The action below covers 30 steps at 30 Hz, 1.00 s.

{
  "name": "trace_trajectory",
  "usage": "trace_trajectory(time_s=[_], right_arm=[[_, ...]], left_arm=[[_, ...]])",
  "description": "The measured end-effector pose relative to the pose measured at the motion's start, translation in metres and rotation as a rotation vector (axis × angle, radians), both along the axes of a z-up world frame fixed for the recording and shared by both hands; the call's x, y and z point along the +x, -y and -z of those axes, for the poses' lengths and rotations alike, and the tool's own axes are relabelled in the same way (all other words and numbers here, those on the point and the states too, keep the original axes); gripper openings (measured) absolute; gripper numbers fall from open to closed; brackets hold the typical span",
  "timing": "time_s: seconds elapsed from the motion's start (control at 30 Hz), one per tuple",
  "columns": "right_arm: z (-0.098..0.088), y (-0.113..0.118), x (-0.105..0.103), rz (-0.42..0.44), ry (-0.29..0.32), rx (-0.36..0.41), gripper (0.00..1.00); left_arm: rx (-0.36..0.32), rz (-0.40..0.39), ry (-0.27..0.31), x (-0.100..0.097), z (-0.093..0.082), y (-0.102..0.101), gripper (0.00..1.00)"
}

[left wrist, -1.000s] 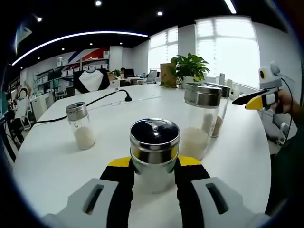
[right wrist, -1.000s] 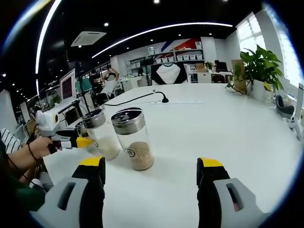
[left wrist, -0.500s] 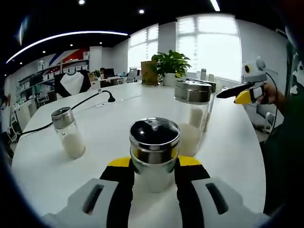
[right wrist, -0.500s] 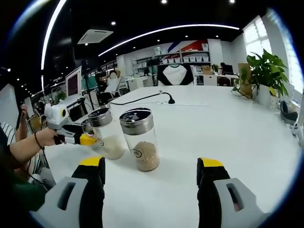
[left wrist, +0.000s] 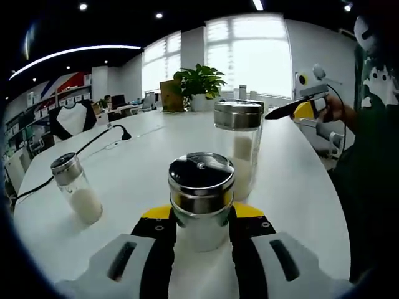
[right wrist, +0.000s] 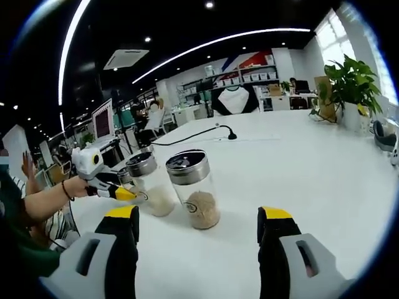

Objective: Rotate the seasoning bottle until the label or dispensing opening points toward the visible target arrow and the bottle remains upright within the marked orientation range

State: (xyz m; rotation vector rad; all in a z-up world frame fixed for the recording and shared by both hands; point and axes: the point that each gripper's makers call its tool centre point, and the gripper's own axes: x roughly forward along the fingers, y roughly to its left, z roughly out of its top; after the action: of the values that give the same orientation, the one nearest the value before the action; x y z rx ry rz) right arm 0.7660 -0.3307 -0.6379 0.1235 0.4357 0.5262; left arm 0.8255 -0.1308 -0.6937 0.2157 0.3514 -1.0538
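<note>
Both left gripper fingers seemingly clamp the upright seasoning bottle.

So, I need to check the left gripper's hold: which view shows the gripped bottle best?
The left gripper view: the seasoning bottle stands upright between the left gripper jaws, lid facing the camera. In the right gripper view that bottle cannot be told apart for sure.

Three seasoning bottles, one potted plant and one cable share the table.
</note>
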Motion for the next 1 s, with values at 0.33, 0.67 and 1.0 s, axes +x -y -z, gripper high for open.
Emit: trace_trajectory(time_s=[0.33, 0.67, 1.0], right_arm=[[0.002, -0.002, -0.002, -0.02, -0.001, -0.013, 0.79], [0.003, -0.001, -0.002, -0.022, -0.008, -0.017, 0.78], [0.002, -0.003, 0.0, -0.024, -0.007, -0.015, 0.78]], left_arm=[[0.003, -0.027, -0.026, -0.001, 0.001, 0.0, 0.36], [0.05, -0.219, -0.002, 0.001, -0.01, -0.012, 0.5], [-0.068, -0.403, -0.059, -0.017, -0.025, -0.012, 0.5]])
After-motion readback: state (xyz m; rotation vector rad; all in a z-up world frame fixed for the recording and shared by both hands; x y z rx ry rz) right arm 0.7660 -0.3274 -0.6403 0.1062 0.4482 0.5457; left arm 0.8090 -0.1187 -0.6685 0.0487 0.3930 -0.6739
